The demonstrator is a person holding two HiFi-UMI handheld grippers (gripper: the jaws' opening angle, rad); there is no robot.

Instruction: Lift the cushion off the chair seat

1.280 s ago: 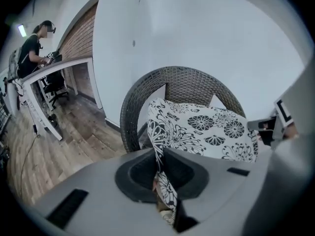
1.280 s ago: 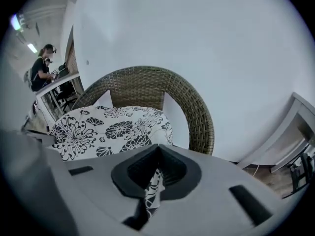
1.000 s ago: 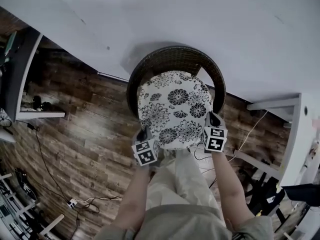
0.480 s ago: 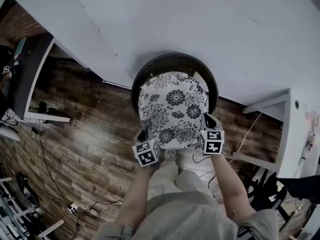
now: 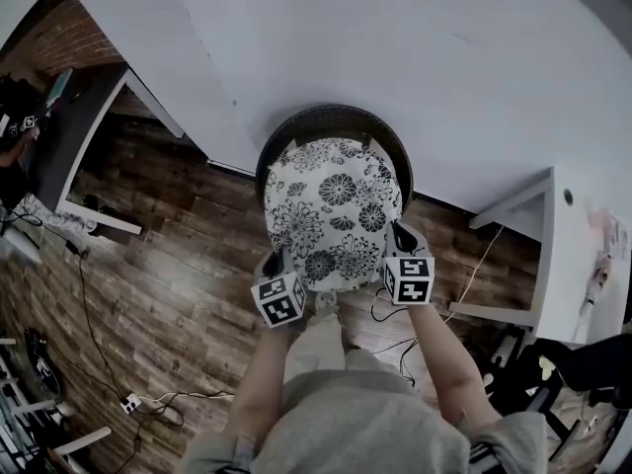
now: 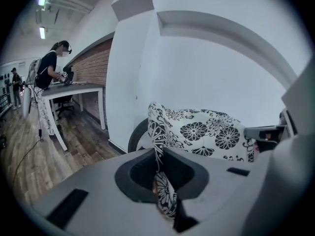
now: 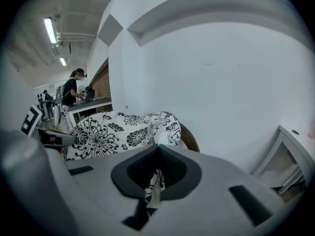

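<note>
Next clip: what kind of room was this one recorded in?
Probably an office or lab workspace. A person works at a white desk beside a brick wall, strip lights run along the ceiling, and loose cables lie on the wood floor near the wicker chair.

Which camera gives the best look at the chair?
The head view: the chair's woven rim shows as a wide arc round the cushion. Each gripper view catches only a short piece of it beside the cushion.
</note>
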